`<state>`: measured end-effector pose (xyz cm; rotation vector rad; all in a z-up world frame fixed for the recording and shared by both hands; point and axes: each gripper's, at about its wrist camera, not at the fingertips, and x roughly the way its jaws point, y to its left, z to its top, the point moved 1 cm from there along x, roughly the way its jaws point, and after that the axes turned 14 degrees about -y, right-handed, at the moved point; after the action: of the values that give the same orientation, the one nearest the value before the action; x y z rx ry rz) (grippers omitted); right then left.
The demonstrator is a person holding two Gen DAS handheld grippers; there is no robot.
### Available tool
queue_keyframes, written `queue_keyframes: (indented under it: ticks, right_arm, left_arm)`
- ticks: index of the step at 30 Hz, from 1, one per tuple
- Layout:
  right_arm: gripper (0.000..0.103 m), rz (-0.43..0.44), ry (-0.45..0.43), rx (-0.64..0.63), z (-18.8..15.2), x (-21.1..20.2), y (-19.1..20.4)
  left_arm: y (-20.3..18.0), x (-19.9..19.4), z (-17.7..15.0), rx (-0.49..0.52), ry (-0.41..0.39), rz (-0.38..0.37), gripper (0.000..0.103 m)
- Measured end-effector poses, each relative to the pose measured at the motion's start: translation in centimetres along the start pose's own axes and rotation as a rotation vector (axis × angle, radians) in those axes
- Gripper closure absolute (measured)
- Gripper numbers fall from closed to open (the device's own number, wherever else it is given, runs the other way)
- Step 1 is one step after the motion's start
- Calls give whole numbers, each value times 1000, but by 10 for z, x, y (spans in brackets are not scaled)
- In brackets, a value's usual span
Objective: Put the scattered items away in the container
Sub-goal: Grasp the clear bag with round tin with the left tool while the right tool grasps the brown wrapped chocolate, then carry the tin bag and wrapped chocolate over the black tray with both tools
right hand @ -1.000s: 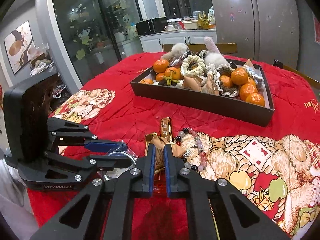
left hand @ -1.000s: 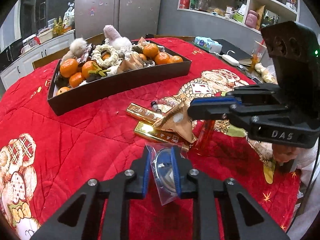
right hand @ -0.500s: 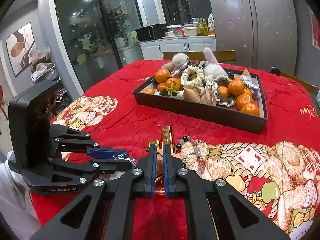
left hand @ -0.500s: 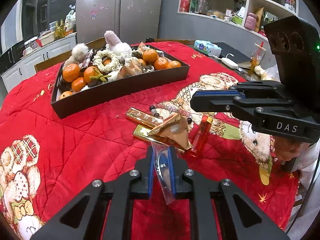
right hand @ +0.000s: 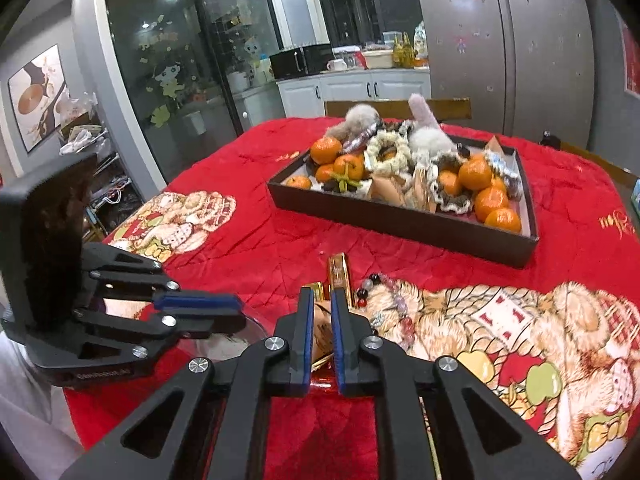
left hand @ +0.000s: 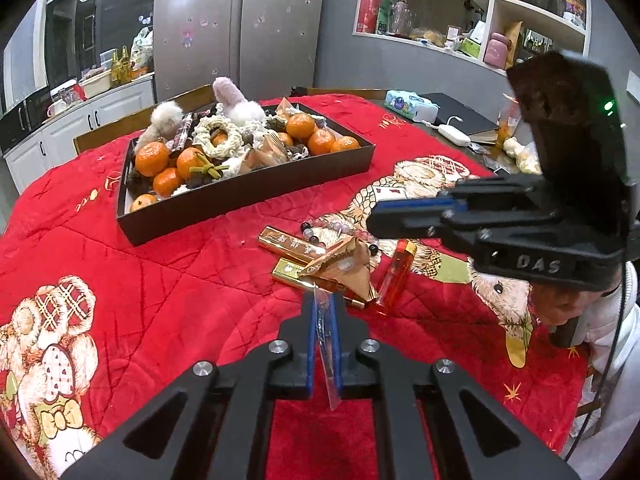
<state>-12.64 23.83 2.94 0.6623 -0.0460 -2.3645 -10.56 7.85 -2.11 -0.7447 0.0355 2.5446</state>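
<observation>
In the left wrist view, a clear packet (left hand: pixel 325 344) stands on edge between the two fingers of the left gripper (left hand: pixel 323 338). Just ahead of the fingertips lie a folded paper wrapper (left hand: pixel 347 267) on two foil bars (left hand: pixel 289 243), with a lighter (left hand: pixel 396 273) to their right and a bead bracelet (left hand: pixel 344 231) behind them. Farther ahead and to the left sits the tray (left hand: pixel 248 196), with oranges (left hand: pixel 151 158) in it. The right gripper (left hand: pixel 374 220) hangs to the right, above the bracelet.

In the right wrist view, the right gripper's fingertips (right hand: pixel 306 304) reach over the bars (right hand: pixel 341 276); the left gripper (right hand: pixel 236 312) is to their left, the tray (right hand: pixel 404 222) ahead and to the right.
</observation>
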Motion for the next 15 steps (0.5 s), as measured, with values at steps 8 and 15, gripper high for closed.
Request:
queue_keyframes:
  ticks: [8,15]
  right_arm:
    - [59,-8,30,-26,-5,8,3]
    - [73,-55,95,-62,-18,27,2]
  left_arm:
    - [4,-3,2,-4,1,4,97]
    - [6,0,2,-21,11,0,97]
